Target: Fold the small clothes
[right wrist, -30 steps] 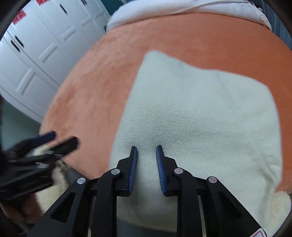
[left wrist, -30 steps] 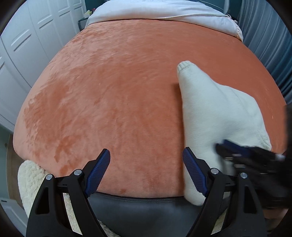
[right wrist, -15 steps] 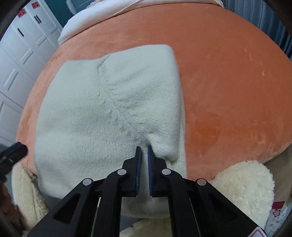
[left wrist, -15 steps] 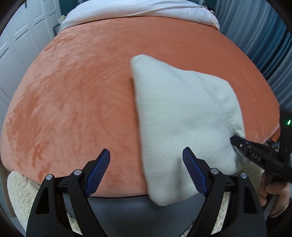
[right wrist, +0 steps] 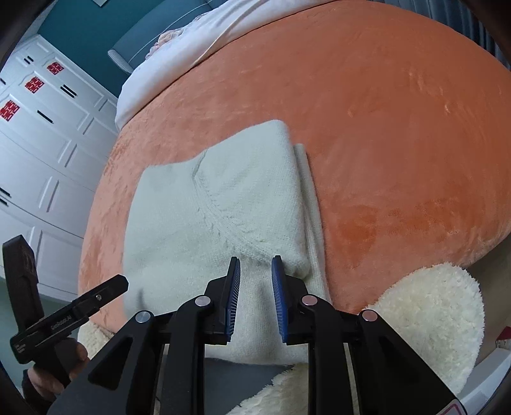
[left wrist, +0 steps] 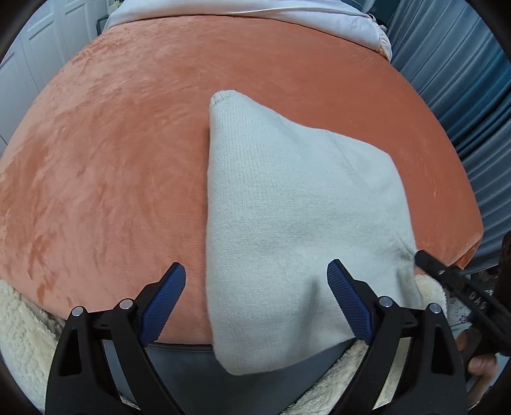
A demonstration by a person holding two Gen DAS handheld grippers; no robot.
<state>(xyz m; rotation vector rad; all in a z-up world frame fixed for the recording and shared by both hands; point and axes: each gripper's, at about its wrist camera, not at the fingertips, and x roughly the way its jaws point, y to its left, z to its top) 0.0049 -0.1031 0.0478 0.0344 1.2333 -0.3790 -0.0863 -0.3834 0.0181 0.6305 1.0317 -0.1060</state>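
Observation:
A cream knitted garment (left wrist: 287, 207) lies partly folded on the orange plush blanket (left wrist: 111, 159), its near end hanging over the bed's edge. My left gripper (left wrist: 255, 274) hovers over the garment's near left edge; its jaws are opening wide and touch nothing. In the right wrist view the garment (right wrist: 207, 207) shows a folded-over flap with a knit seam. My right gripper (right wrist: 255, 268) sits just above that flap's near corner. Its jaws are opening, a small gap apart, with fabric seen between them but not pinched. Each gripper shows in the other's view: right gripper (left wrist: 447, 281), left gripper (right wrist: 95, 293).
White bedding (left wrist: 255, 9) lies at the bed's far end. White cupboard doors (right wrist: 38, 143) stand to the left and blue curtains (left wrist: 472, 95) to the right. Fluffy cream fabric (right wrist: 431, 313) lies below the bed's near edge, beside a grey strip (left wrist: 185, 367).
The right gripper swung across the garment, closed at the flap's corner, and now its jaws have parted. The left gripper shifted right, so the garment's near edge lies between its fingers.

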